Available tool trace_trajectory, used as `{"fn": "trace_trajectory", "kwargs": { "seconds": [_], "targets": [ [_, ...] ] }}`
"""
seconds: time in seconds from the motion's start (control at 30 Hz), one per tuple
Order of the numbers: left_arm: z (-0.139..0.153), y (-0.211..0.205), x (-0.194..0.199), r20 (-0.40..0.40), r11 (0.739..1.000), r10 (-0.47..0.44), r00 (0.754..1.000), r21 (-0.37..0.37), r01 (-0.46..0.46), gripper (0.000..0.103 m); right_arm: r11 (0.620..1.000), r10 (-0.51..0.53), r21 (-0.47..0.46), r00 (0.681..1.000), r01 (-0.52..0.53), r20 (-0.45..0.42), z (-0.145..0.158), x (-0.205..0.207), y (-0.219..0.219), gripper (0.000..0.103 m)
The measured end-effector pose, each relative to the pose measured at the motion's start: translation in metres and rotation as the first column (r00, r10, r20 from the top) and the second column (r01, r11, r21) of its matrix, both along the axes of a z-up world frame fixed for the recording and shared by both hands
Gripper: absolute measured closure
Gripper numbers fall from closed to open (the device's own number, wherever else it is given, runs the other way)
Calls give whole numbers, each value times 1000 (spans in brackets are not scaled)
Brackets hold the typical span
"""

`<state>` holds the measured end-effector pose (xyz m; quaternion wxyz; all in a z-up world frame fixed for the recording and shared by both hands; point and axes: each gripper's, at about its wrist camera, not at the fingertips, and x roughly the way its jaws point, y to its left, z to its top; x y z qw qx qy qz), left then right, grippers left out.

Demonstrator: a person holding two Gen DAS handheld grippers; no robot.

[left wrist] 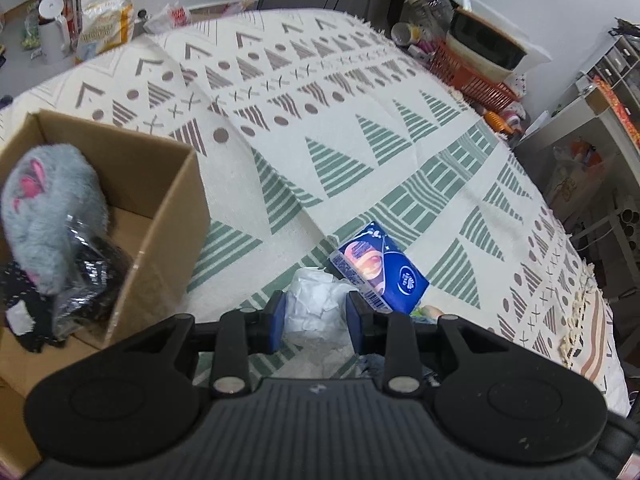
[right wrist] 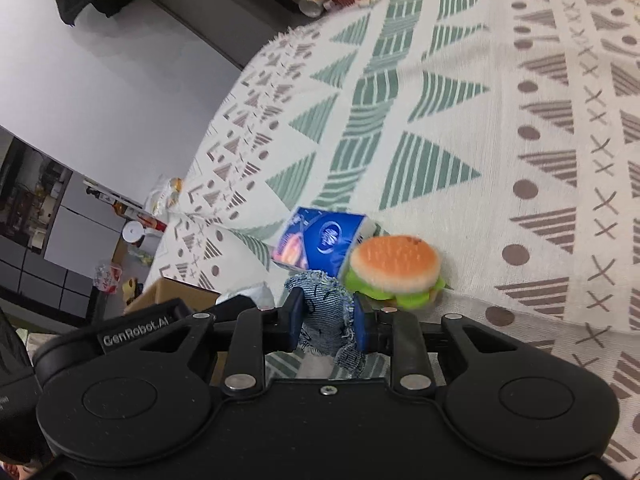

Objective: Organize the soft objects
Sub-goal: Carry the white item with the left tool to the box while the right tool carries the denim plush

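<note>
The left gripper (left wrist: 316, 322), low in the centre of its frame, has its 2 blue pads on either side of a crumpled white tissue wad (left wrist: 314, 300); whether they press it or merely bracket it I cannot tell. The right gripper (right wrist: 326, 318), also low centre in its view, is clamped on a scrap of frayed denim (right wrist: 326, 312), which bunches between the pads and hangs below them.

At the left edge of the left view stands the cardboard box (left wrist: 160, 208), already holding a grey plush toy (left wrist: 48, 216) and a dark crinkly packet (left wrist: 90, 276), so it looks like the collecting spot.

Lying on the patterned cloth (left wrist: 360, 100), the blue tissue pack (right wrist: 320, 240) touches the toy burger (right wrist: 394, 272), just beyond the denim. Both seem left for later trips.
</note>
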<state>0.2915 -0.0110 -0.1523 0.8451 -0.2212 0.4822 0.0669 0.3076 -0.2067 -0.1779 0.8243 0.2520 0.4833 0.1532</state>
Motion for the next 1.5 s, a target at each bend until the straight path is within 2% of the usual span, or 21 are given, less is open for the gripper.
{"fn": "trace_trajectory", "kwargs": {
  "seconds": [0.33, 0.87, 1.27, 1.5],
  "targets": [
    [35, 6, -27, 72, 1000, 3, 997, 8, -3, 72, 1000, -29, 2, 997, 29, 73, 31, -16, -1, 78],
    [67, 43, -59, 131, 999, 38, 991, 24, -42, 72, 1000, 28, -6, 981, -28, 194, 75, -39, 27, 78],
    [74, 83, -83, 137, 996, 86, 987, 20, -90, 72, 994, 112, -39, 964, -105, 243, 85, -51, 63, 77],
    [72, 107, -95, 127, 992, 119, 985, 15, -122, 72, 988, 154, -65, 961, -143, 228, 80, -57, 85, 77]
  ]
}}
